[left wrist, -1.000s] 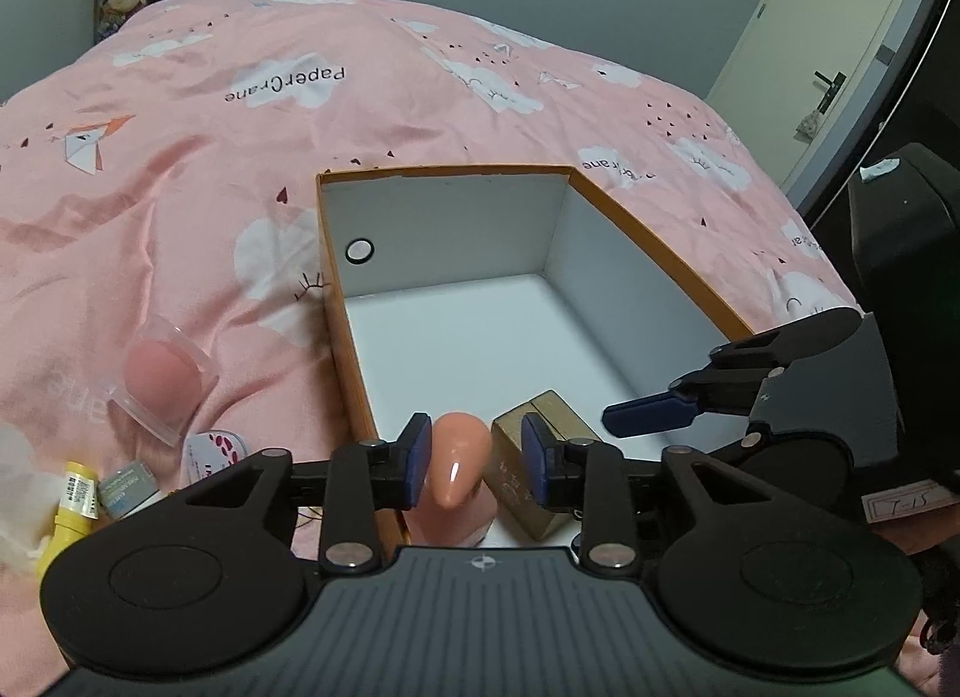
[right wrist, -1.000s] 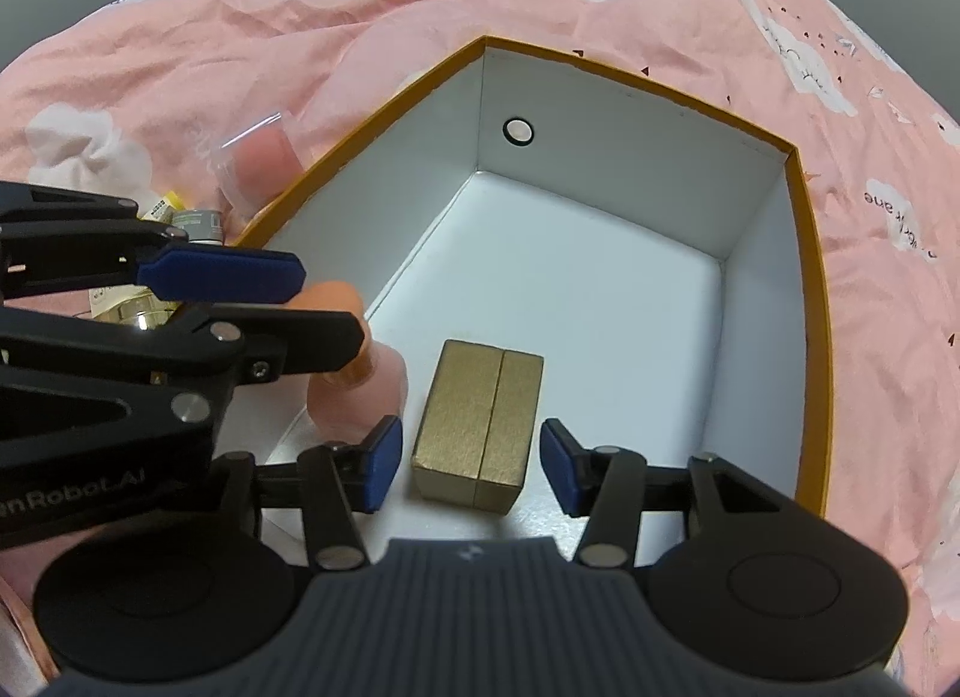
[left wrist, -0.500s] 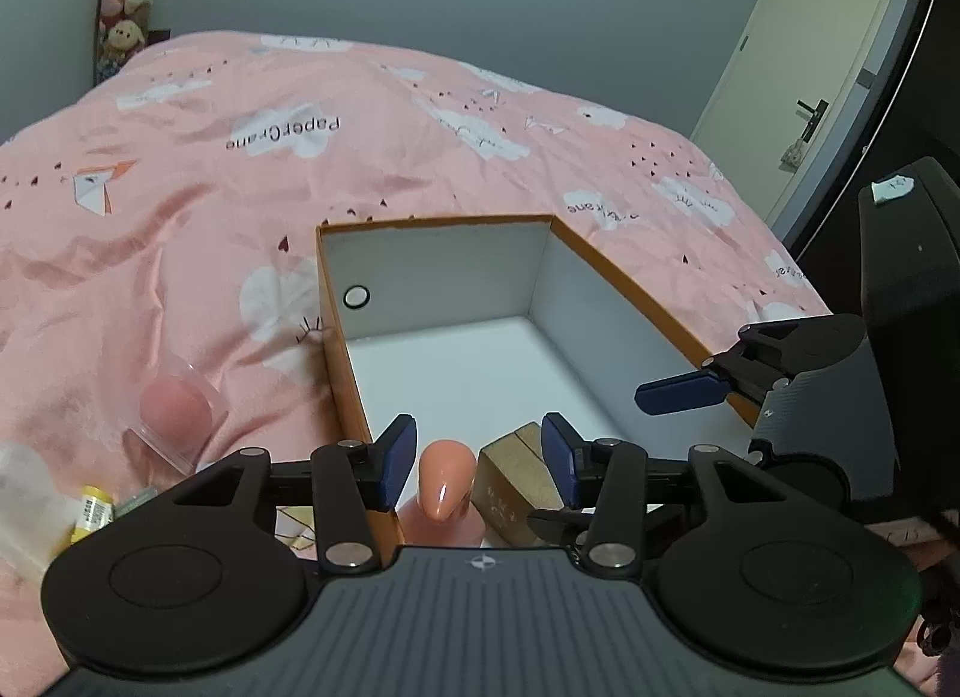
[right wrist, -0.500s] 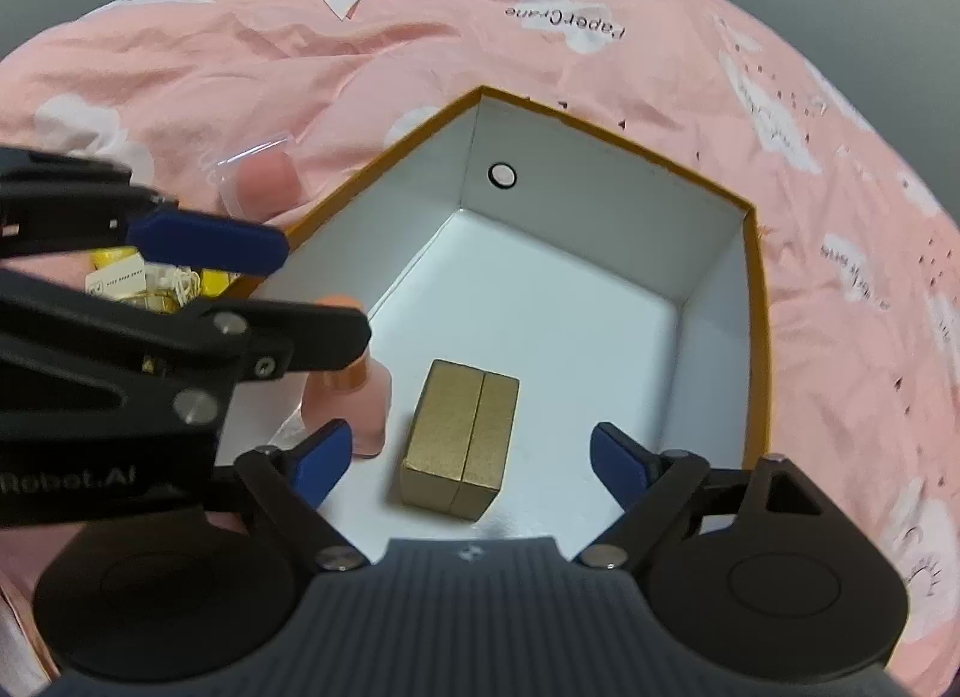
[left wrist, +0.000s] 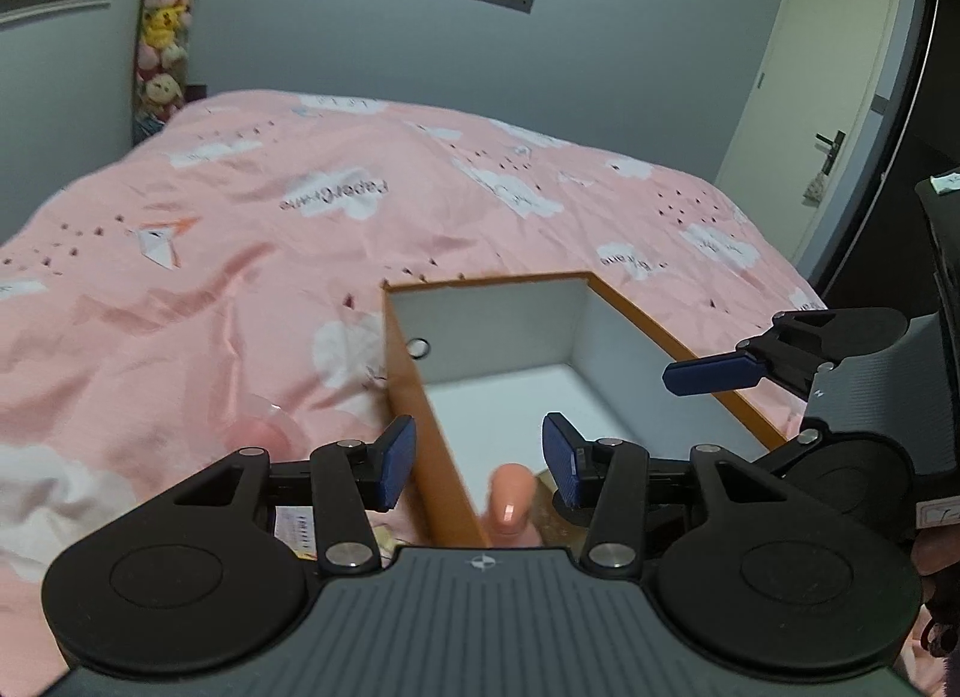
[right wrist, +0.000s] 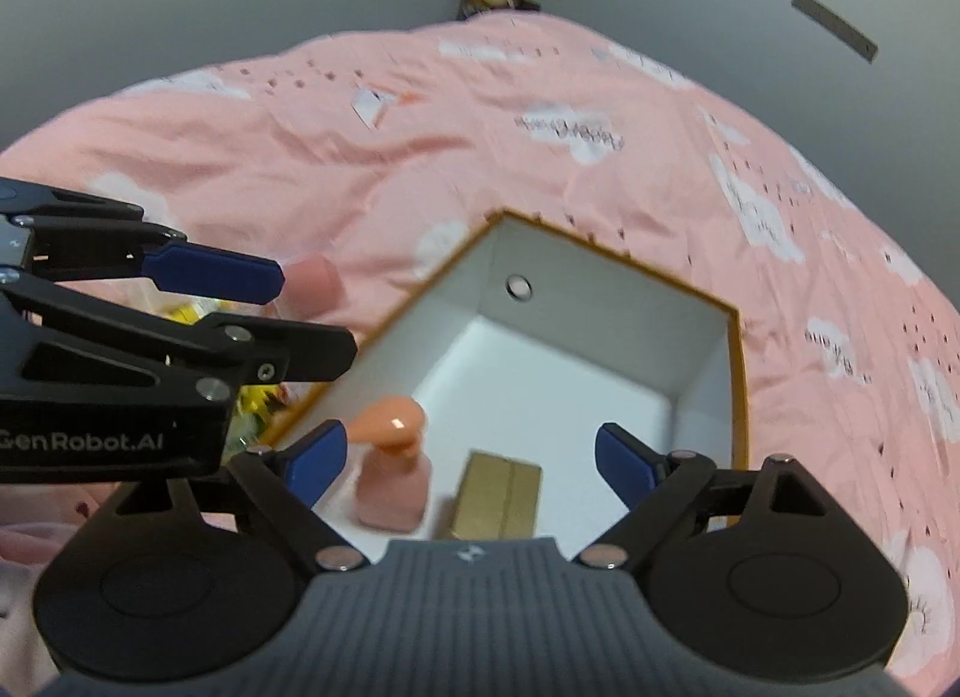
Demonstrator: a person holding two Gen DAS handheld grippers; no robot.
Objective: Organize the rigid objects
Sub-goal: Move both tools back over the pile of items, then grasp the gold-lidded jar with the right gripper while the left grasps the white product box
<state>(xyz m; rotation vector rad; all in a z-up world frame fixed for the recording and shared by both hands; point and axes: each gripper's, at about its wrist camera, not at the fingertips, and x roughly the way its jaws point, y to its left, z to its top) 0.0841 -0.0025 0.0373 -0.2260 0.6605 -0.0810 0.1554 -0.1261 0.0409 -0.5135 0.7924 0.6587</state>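
Note:
An orange-rimmed box with white walls point(left wrist: 516, 325) point(right wrist: 594, 307) lies open on the pink bed. Inside, near its front corner, a peach pump bottle point(right wrist: 393, 472) point(left wrist: 510, 502) stands upright beside a gold box point(right wrist: 501, 496). My left gripper point(left wrist: 477, 463) is open and empty, raised above the box's left wall, with the bottle's top below it. My right gripper point(right wrist: 471, 460) is open wide and empty, raised above the bottle and gold box. Each gripper shows in the other's view: the right one point(left wrist: 714, 376), the left one point(right wrist: 213, 274).
Left of the box on the cloud-print quilt point(left wrist: 300, 229) lie a clear case with a pink sponge point(right wrist: 315, 283) point(left wrist: 258, 433), a yellow item point(right wrist: 258, 400) and small packets. A door point(left wrist: 822, 96) and a dark object stand at the right.
The left gripper opened, let go of the peach bottle and lifted away. The right gripper opened wider and rose too. Both cameras tilted up, so the box sits lower in view.

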